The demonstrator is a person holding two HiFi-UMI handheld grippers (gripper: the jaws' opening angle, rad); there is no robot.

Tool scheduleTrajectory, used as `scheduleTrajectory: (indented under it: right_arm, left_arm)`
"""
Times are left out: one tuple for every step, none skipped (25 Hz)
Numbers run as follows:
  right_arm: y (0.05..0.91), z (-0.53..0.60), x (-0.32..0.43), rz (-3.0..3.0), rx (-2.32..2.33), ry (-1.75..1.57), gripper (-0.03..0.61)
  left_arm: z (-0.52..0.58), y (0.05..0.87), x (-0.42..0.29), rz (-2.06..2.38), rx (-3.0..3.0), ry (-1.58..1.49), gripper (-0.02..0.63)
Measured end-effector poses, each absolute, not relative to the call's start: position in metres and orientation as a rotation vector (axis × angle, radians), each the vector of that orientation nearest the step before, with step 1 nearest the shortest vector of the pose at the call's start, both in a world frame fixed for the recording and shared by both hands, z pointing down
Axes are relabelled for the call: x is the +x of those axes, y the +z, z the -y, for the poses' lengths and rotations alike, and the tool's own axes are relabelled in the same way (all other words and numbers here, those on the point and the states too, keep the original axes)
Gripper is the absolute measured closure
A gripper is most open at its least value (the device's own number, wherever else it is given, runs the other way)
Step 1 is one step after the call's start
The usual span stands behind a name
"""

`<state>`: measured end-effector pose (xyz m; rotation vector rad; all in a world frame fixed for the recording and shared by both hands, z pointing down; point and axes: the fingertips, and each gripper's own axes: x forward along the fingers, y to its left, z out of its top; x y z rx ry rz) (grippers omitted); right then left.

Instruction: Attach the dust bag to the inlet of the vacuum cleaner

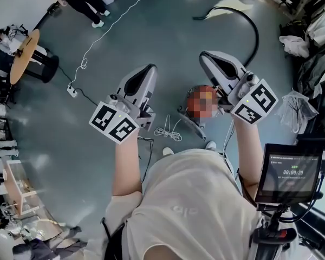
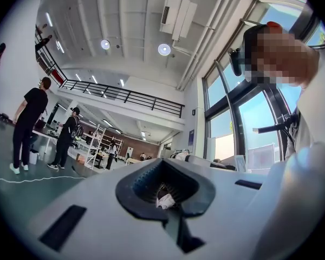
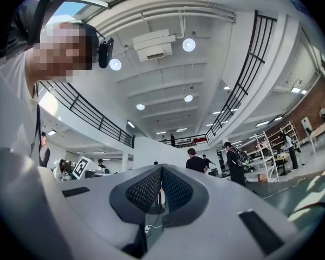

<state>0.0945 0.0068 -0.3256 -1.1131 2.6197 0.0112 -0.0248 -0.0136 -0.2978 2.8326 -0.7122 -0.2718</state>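
The left gripper has its jaws brought together at the tips, leaving only the ribbed hollow behind them. A small pale scrap shows low in that hollow, and whether it is caught there or merely lies beyond cannot be told. The right gripper is likewise closed tip to tip, with nothing between its pads. A person in a pale shirt holds both at chest height, side by side and apart. Their noses are aimed away from the body and up toward the ceiling of a large hall rather than at any work. That carriage reads as a rest or ready pose, and it would suit a pause ahead of the fitting as well as one after it. Neither a dust bag nor a vacuum cleaner can be picked out with certainty in any view. The nearest candidates are a black hose curving over the grey floor beyond the right gripper and a pale crumpled bundle at the person's right. Both lie well apart from the grippers, and what the bundle is or holds is too small to tell. A loose white cable lies on the floor between the two grippers, and a small screen stands on a mount at the right. No open container shows its contents. Distant shelves stand in the hall, with bystanders nearby.
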Motion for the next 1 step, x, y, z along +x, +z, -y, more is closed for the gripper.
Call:
scheduleTrajectory:
  right_arm:
    - [-0.3258,-0.0069,0.0938,-2.620,-1.116,0.007,0.569]
  left_arm:
    - [0.0132,-0.2978,-0.0247,0.710,2.831,-0.268,0.607]
